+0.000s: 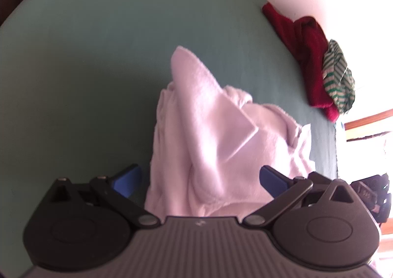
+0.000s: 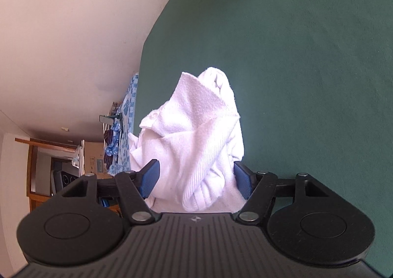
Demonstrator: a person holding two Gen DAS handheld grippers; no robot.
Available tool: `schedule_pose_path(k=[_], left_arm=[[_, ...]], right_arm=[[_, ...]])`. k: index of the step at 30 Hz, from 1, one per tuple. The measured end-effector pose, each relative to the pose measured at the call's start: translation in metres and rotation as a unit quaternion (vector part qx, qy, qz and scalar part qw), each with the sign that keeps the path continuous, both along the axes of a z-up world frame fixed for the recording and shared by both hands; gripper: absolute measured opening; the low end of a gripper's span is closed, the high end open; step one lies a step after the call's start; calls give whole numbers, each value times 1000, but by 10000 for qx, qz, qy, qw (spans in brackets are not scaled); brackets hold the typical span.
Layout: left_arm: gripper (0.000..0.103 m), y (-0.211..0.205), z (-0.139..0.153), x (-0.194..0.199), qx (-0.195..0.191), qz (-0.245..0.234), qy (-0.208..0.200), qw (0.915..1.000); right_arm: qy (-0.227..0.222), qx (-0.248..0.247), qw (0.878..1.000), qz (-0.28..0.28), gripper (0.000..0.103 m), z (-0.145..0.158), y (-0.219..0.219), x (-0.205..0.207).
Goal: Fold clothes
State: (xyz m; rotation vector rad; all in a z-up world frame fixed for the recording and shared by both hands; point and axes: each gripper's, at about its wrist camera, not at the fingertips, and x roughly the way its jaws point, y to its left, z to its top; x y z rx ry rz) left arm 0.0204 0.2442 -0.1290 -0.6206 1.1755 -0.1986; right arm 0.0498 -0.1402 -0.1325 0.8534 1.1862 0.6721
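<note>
On green sheet (image 1: pixel 98 57): crumpled white shirt (image 1: pixel 208 130); left tool (image 1: pixel 200 179) and right tool (image 2: pixel 196 177) both spread apart.

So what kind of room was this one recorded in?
Probably a home bedroom: a green sheet covers what looks like a bed against a wall, with a white garment, a red garment, and a doorway to another room.

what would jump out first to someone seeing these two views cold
The bright white garment bunched in a heap in the middle of the green surface, filling the space between the wide-apart blue fingers of the left claw and likewise the right claw. Next, the dark red garment by the far edge against the wall, with a green-and-white striped piece on it.
</note>
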Motion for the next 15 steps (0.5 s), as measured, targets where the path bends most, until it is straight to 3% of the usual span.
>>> schedule_pose_path(k=[7,9,11,15], left_arm=[[102,-13,2,3,109,-136,-140,9997],[102,-17,3,3,141,-183,-178,9996],[102,-12,1,2,-3,-165,-198,9997],[102,4,-5,1,-466,111,-98,9988]], right_arm=[[-211,-110,9997,94,69,3,8,4],[-279,-251,9991,184,64,6,7,3],[-357,-414,9984,155,59,8,2,3],[-417,-401,9983,-52,61,6,-12,6]])
